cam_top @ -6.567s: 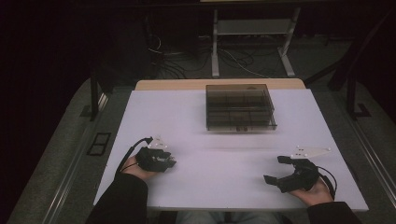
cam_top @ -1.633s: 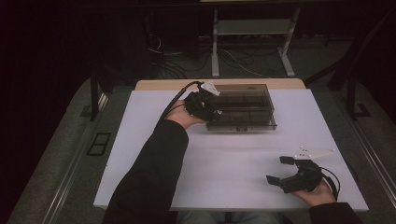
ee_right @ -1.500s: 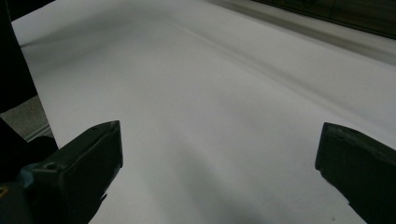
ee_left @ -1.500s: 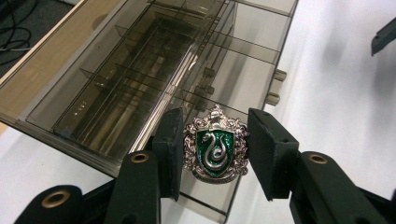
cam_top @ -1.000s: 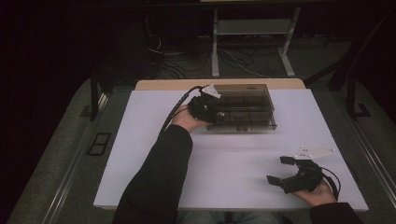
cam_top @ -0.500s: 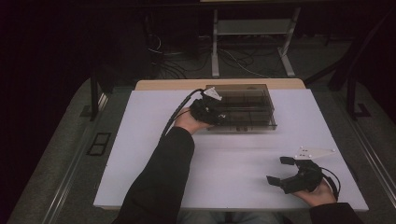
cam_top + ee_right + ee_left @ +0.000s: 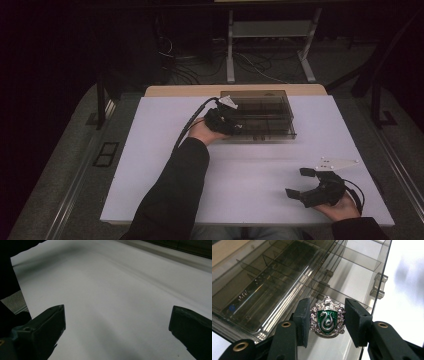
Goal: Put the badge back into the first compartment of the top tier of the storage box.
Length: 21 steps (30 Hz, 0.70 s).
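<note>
In the high view one white table (image 7: 150,165) carries one smoked, see-through compartment box (image 7: 265,117) near its far edge, and the left gripper (image 7: 223,120) sits at that box's near-left corner, its jaw tips lost against the dark plastic, so what it carries cannot be made out from here. The left forearm in a dark sleeve (image 7: 172,195) covers a long strip of the table, and the gripper's cable loops out to the left of the hand. The right gripper (image 7: 306,183) rests low on the near-right part of the table, well apart from the box, with its two jaws spread wide and nothing between them; the right hand (image 7: 340,205) under it is partly cut by the bottom edge. In the left gripper view the two black jaws are closed narrow on one small crest badge (image 7: 327,318), silver-rimmed with a green shield and a silver snake, held upright between the pads just above the box (image 7: 287,277). The dividers inside show as thin walls, but glare and blur make the compartments hard to count, and whether the lid is open or shut cannot be told; one clasp shows on the right edge. In the right gripper view the two jaws stand far apart over bare table (image 7: 112,302), and a dark sleeve cuts the left edge.
</note>
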Each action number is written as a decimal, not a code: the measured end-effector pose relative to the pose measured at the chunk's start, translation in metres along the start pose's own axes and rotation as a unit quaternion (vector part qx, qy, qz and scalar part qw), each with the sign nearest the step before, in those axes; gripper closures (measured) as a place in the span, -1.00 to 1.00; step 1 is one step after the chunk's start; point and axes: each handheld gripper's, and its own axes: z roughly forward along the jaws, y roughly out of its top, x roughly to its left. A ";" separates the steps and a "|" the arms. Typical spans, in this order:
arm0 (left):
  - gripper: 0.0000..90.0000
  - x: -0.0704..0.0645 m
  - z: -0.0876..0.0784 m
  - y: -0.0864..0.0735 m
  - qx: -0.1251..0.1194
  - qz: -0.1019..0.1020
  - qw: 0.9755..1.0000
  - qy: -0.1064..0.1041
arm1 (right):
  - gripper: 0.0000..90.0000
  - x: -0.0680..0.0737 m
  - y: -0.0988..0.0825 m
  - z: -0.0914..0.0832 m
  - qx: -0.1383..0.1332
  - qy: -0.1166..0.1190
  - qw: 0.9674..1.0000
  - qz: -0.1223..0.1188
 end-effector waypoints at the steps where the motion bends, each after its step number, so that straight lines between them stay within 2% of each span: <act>1: 0.20 0.001 0.000 -0.001 -0.003 -0.002 1.000 0.002 | -0.99 0.000 0.000 0.000 0.001 0.000 1.000 0.001; 3: 0.20 0.001 0.000 -0.002 -0.013 -0.012 1.000 0.000 | -0.99 0.000 0.000 0.001 0.002 -0.001 1.000 0.000; 6: 0.16 0.001 -0.002 -0.002 -0.012 -0.012 1.000 -0.002 | -0.99 0.001 0.000 0.001 0.002 0.000 1.000 0.000; 11: 0.11 0.000 -0.007 0.000 -0.025 -0.017 1.000 -0.004 | -0.99 0.000 0.000 0.001 0.002 0.000 1.000 0.000; 14: 0.02 -0.001 -0.012 0.001 -0.025 -0.013 1.000 -0.003 | -0.99 0.000 0.000 0.001 0.002 0.001 1.000 0.001; 16: -0.01 -0.002 -0.015 0.001 -0.034 -0.023 0.999 -0.006 | -0.99 0.001 0.000 0.001 0.002 0.000 1.000 0.000; 21: -0.12 -0.004 -0.025 0.003 -0.036 -0.019 0.999 -0.001 | -0.99 0.000 0.000 0.000 0.001 -0.001 1.000 0.003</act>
